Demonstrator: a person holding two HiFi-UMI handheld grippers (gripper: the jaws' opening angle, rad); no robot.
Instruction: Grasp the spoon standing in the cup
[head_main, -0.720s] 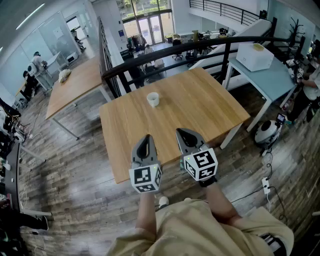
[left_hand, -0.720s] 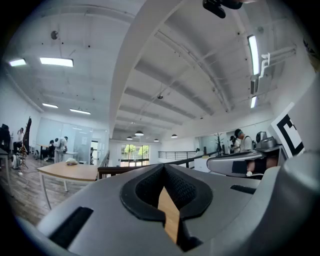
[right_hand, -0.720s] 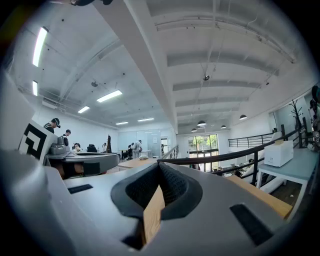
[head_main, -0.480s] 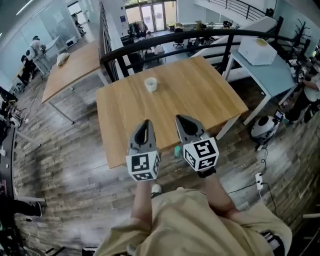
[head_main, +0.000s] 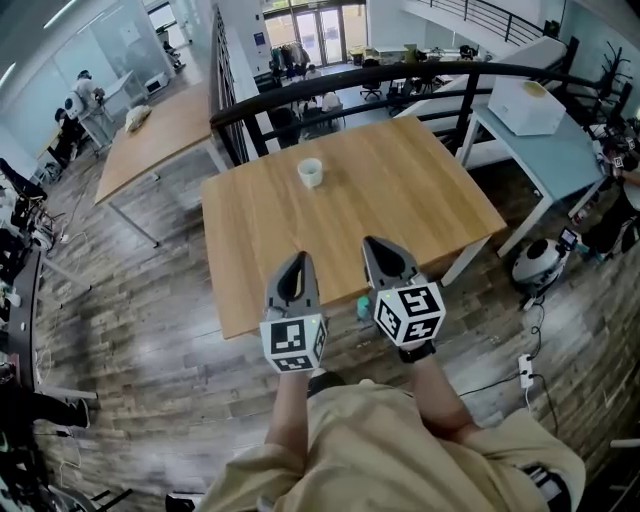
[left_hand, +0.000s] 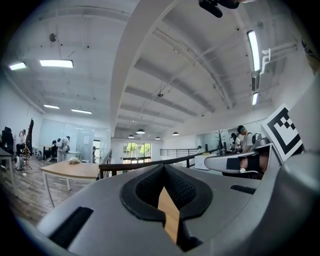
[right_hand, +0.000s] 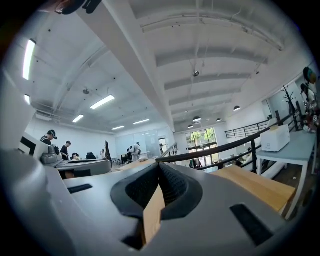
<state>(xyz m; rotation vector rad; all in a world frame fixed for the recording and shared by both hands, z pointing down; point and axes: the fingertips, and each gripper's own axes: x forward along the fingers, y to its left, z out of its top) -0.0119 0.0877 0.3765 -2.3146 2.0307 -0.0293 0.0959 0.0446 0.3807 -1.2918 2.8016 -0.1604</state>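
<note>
A small white cup (head_main: 311, 172) stands on the far half of the wooden table (head_main: 430, 200). I cannot make out a spoon in it at this distance. My left gripper (head_main: 296, 258) hovers over the table's near edge with its jaws shut and nothing between them. Beside it, my right gripper (head_main: 375, 243) is also shut and empty, well short of the cup. In the left gripper view the left gripper (left_hand: 163, 167) points level across the room. The right gripper view shows the right gripper (right_hand: 160, 165) above the tabletop. The cup is not in either gripper view.
A black railing (head_main: 400, 85) runs just behind the table. A pale blue table (head_main: 540, 150) with a white box (head_main: 525, 105) stands to the right, and another wooden table (head_main: 160, 135) to the back left. A white machine (head_main: 535, 262) sits on the floor at right.
The head view has shifted slightly. Both grippers stay shut, side by side at the near table edge, and the cup has not moved.
</note>
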